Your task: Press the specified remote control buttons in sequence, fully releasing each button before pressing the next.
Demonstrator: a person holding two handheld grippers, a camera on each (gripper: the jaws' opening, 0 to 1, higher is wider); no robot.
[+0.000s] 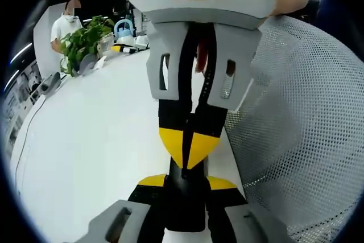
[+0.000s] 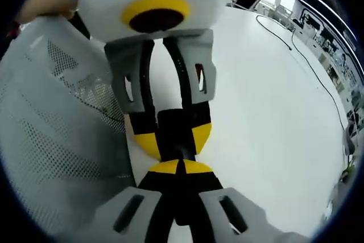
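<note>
My left gripper (image 1: 187,181) is shut on a narrow black remote control (image 1: 185,206), which lies lengthwise between its yellow-tipped jaws over the white table (image 1: 102,152). My right gripper (image 1: 187,147) comes in from the top of the left gripper view, shut, its yellow tips meeting and touching the remote's far end. In the right gripper view my right gripper (image 2: 180,167) rises from the bottom with its tips pressed together against the remote (image 2: 176,128), which the left gripper (image 2: 170,139) holds from above. The remote's buttons are hidden.
A white mesh chair back (image 1: 307,129) stands close beside the table edge and also appears as a chair back (image 2: 51,140). A potted plant (image 1: 85,41), a kettle-like object (image 1: 123,29) and a person (image 1: 65,24) are at the far end. A cable (image 2: 307,61) runs across the table.
</note>
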